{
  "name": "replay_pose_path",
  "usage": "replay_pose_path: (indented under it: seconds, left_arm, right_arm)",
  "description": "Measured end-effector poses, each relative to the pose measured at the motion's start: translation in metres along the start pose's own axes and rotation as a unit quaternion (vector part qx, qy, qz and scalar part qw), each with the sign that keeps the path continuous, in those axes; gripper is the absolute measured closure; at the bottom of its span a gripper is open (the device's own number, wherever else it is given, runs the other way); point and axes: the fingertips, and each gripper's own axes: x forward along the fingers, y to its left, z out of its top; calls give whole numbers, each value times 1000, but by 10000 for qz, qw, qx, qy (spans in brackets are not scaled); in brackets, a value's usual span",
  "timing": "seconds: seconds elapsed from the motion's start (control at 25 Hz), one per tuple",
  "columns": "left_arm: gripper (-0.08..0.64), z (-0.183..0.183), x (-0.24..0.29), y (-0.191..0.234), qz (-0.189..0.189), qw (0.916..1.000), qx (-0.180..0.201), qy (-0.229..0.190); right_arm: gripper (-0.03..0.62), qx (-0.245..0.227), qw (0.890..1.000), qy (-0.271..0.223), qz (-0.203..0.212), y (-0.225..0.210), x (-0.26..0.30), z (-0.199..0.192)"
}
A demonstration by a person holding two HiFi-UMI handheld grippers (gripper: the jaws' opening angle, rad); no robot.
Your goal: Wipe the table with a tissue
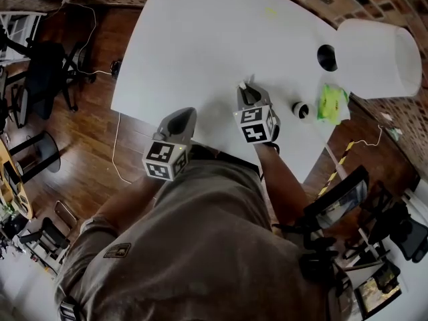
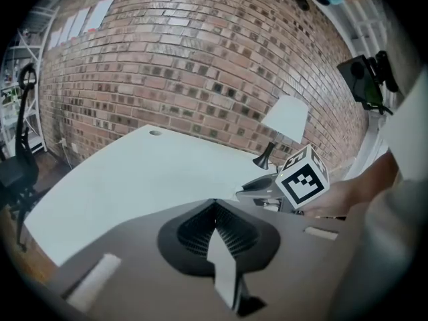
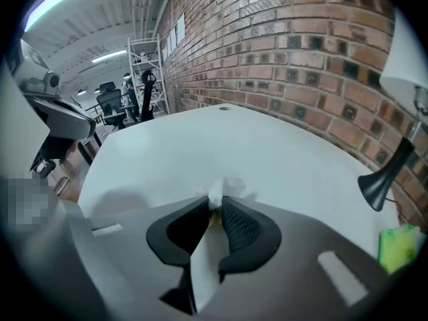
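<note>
White tissue (image 3: 226, 186) pinched in right gripper (image 3: 215, 204) jaws over table (image 1: 221, 39), left gripper (image 2: 215, 207) jaws closed, empty

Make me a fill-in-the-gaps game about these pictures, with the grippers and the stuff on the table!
1. The right gripper is shut on a white ___.
2. The left gripper has its jaws together and holds ___.
3. The wall behind the table is built of ___.
4. The packet lying near the lamp is coloured ___.

Missing words: tissue; nothing; bricks; green.
</note>
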Motion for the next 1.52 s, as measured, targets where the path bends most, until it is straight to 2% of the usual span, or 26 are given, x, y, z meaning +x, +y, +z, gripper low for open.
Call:
replay_pose_path:
  seconds: [0.32,0.64,0.88,1.16,1.32,1.52]
  left_arm:
    - [558,4,13,-25,-317,9994,155,17]
    - [558,5,15,-34,-406,9989,252,10]
    - [558,1,1,-17,-170,9996,225,-26]
    - [558,-4,-20,3,83,9999,121,-61]
    - [558,-3,-19,2,9,9999,131,-59]
    - [558,0,-10,-6,-189,9996,194,-78]
  right_arm:
    - [520,464,9970,142,-600,-52,-29,-38]
    - [520,626,9947,156,-806,-59,-35,-51]
    - [522,455,9969,27,-640,-43,-17,-29]
    - [522,-10,9997,-152,-202,9,5,4]
    - [520,-5,9997,-135,-208,9,3,4]
    - [520,147,9992,-33,-379,-2,-12,-15]
